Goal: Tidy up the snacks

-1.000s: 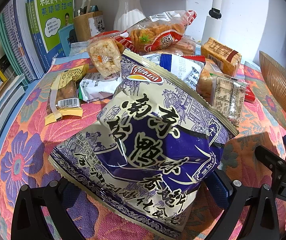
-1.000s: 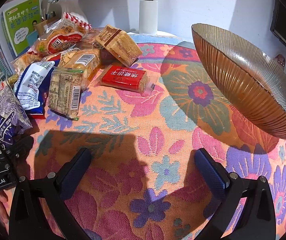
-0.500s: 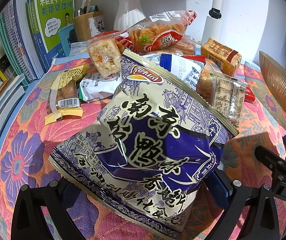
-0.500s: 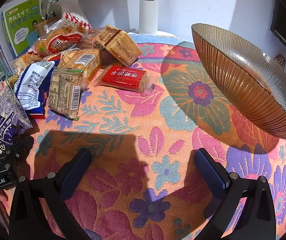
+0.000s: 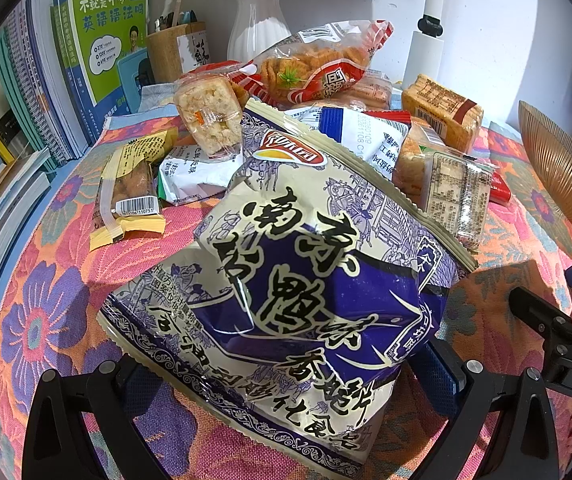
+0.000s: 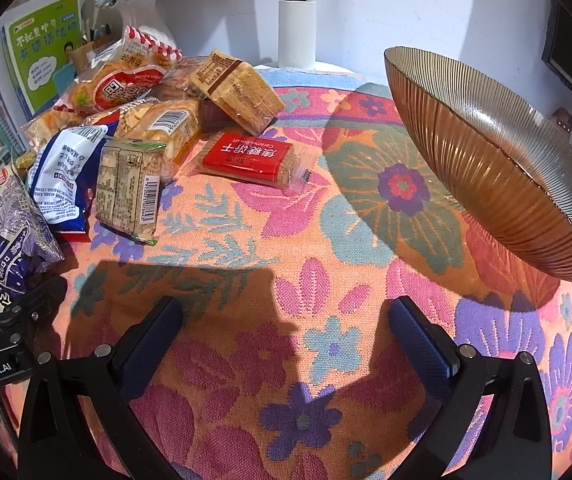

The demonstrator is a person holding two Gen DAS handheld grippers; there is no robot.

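Fingers of the left gripper are closed around the purple chip bag; right gripper is spread, empty. Bowl is unfilled; every snack remains unsorted.

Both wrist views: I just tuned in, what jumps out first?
In the left wrist view, a big purple-and-cream chip bag fills the frame between the left gripper fingers. In the right wrist view, a ribbed amber glass bowl looms at right, snack packs heap at left, and the right gripper is open over the floral tablecloth.
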